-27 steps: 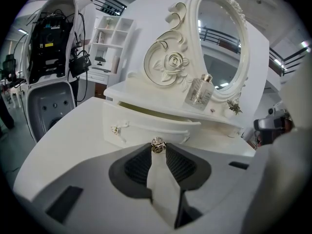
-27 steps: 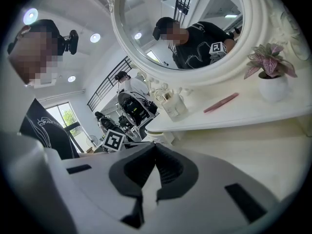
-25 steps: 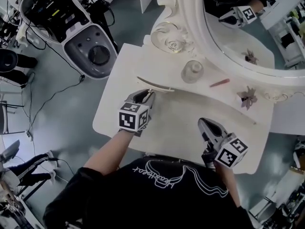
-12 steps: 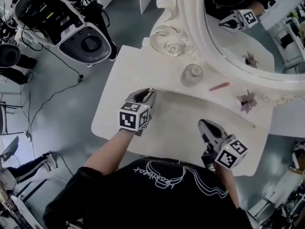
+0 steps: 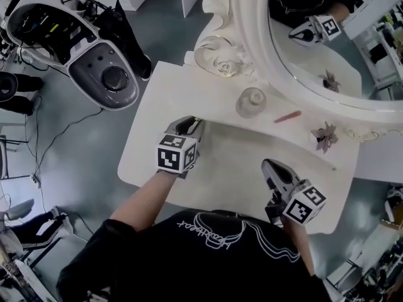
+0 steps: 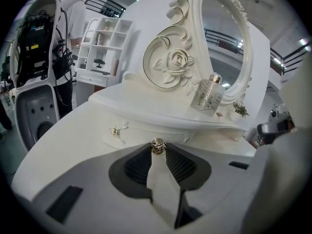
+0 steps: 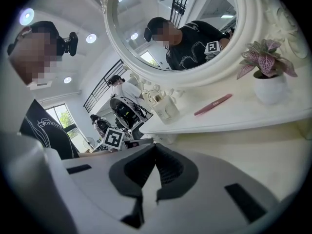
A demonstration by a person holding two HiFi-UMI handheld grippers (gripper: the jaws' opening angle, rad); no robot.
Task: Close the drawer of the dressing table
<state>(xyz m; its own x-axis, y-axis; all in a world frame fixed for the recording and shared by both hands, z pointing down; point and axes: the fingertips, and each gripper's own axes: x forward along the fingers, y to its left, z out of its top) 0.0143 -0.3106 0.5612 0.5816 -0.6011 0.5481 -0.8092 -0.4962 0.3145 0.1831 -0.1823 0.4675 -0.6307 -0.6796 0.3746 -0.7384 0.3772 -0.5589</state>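
The white dressing table (image 5: 239, 162) stands under an oval mirror (image 5: 315, 36). Its drawer front (image 6: 141, 128) sits tucked in beneath the raised shelf, with no rim sticking out in the head view. My left gripper (image 5: 193, 123) (image 6: 157, 148) is shut on the drawer's small gold knob (image 6: 157, 146), which shows between the jaw tips. My right gripper (image 5: 267, 163) (image 7: 155, 148) hovers over the tabletop's right half, jaws shut with nothing between them.
On the shelf stand a glass perfume bottle (image 5: 250, 100), a red stick (image 5: 288, 116) and a small potted plant (image 5: 324, 136). A second gold knob (image 6: 114, 131) sits left of the held one. A grey and white machine (image 5: 94, 61) stands on the floor at the left.
A second ago the drawer's rim stuck out ahead of the left gripper. It has slid in under the shelf, with the left gripper still on the knob. The right gripper barely shifted.
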